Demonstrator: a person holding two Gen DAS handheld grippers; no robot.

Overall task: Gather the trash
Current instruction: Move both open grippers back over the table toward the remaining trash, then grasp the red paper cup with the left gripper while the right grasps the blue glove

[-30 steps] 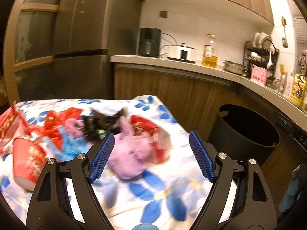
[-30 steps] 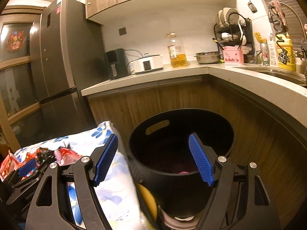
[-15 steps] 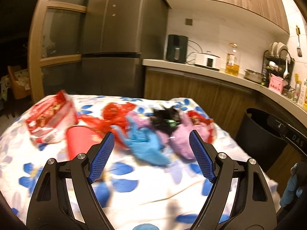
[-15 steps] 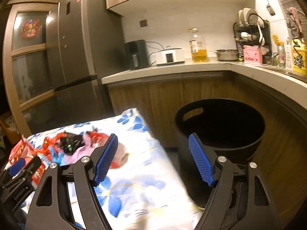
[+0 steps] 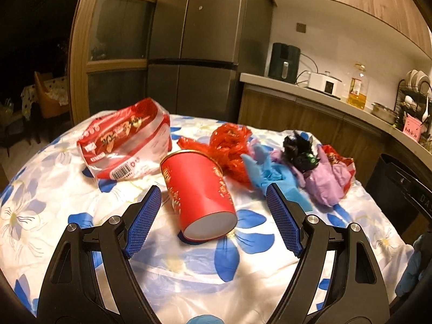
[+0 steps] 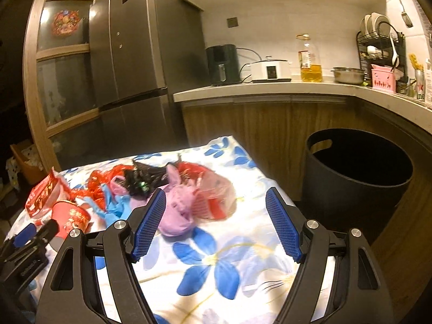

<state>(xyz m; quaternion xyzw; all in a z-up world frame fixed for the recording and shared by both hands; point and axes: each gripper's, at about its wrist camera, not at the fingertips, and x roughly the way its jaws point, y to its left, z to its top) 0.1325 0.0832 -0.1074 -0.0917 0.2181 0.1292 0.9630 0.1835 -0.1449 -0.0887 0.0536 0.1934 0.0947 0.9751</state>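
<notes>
- The left gripper (image 5: 213,221) has swung leftward across the table's blue-flowered white cloth (image 5: 189,270): the red paper cup lying on its side (image 5: 198,194), earlier off to the left, now sits between its blue-padded fingers (image 5: 143,221).
- The right gripper (image 6: 216,225) has turned from the round black bin (image 6: 356,172), once straight ahead, to the cloth; the crumpled lilac bag (image 6: 176,208) lies by its left finger.

Bare tablecloth (image 6: 243,248) lies clear before the trash heap (image 6: 189,189) (bin (image 6: 356,172) seemingly unobstructed).
</notes>
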